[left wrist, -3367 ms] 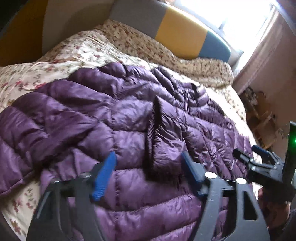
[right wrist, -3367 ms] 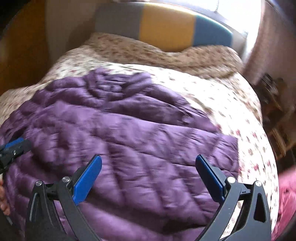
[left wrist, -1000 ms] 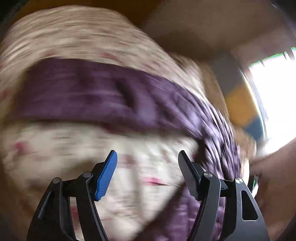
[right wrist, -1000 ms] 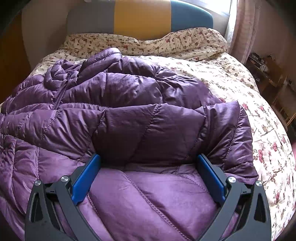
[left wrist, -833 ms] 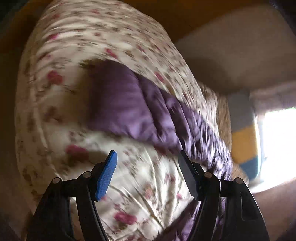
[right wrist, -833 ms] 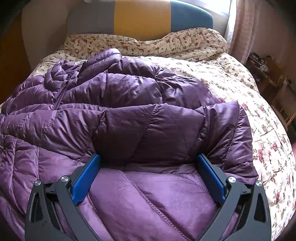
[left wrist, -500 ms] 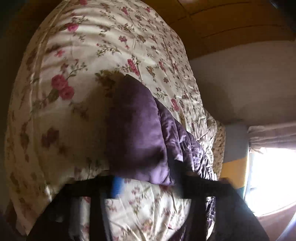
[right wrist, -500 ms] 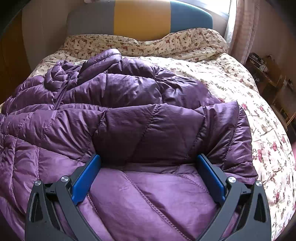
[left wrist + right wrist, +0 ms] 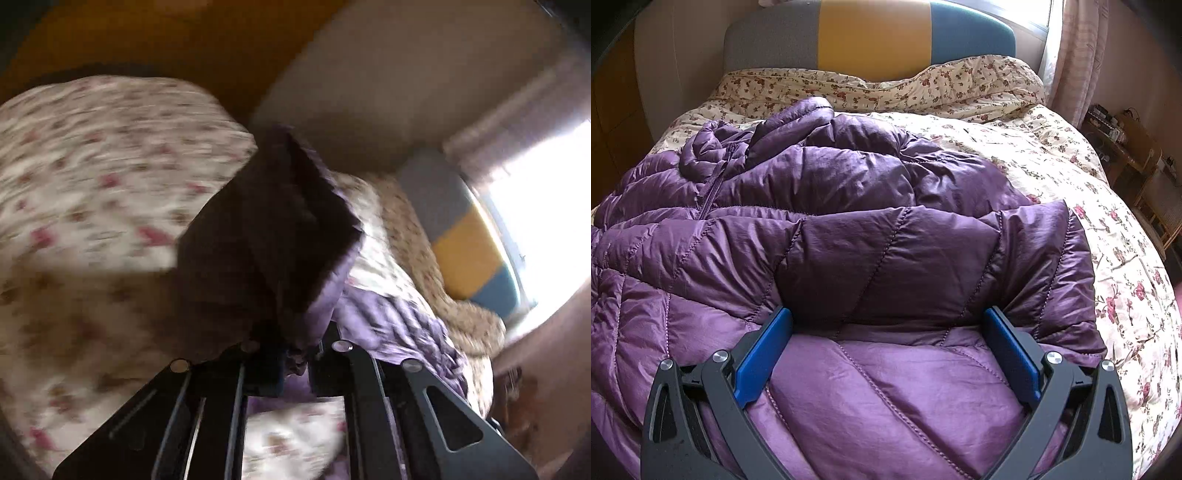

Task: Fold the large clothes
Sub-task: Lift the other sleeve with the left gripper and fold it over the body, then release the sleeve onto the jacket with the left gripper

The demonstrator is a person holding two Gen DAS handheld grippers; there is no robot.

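Note:
A purple quilted puffer jacket [image 9: 849,240] lies across the bed, with one sleeve folded over its body near the right gripper. My right gripper [image 9: 886,343] is open, its blue pads spread on either side of the folded sleeve and resting on the jacket. In the left wrist view my left gripper [image 9: 295,360] is shut on the jacket's other sleeve [image 9: 269,240] and holds it up off the bed; the sleeve stands dark above the jaws. The rest of the jacket [image 9: 391,317] trails to the right. The left view is blurred.
The bed has a floral duvet [image 9: 1071,177] and a grey, yellow and blue headboard [image 9: 871,33]. A curtain [image 9: 1078,55] and a wooden shelf with clutter [image 9: 1126,140] stand to the right. An orange-brown wall [image 9: 147,37] lies beyond the bed's left side.
My left gripper swung to the jacket's left sleeve end, closed on it and lifted it off the duvet. My right gripper stayed open and still on the folded sleeve.

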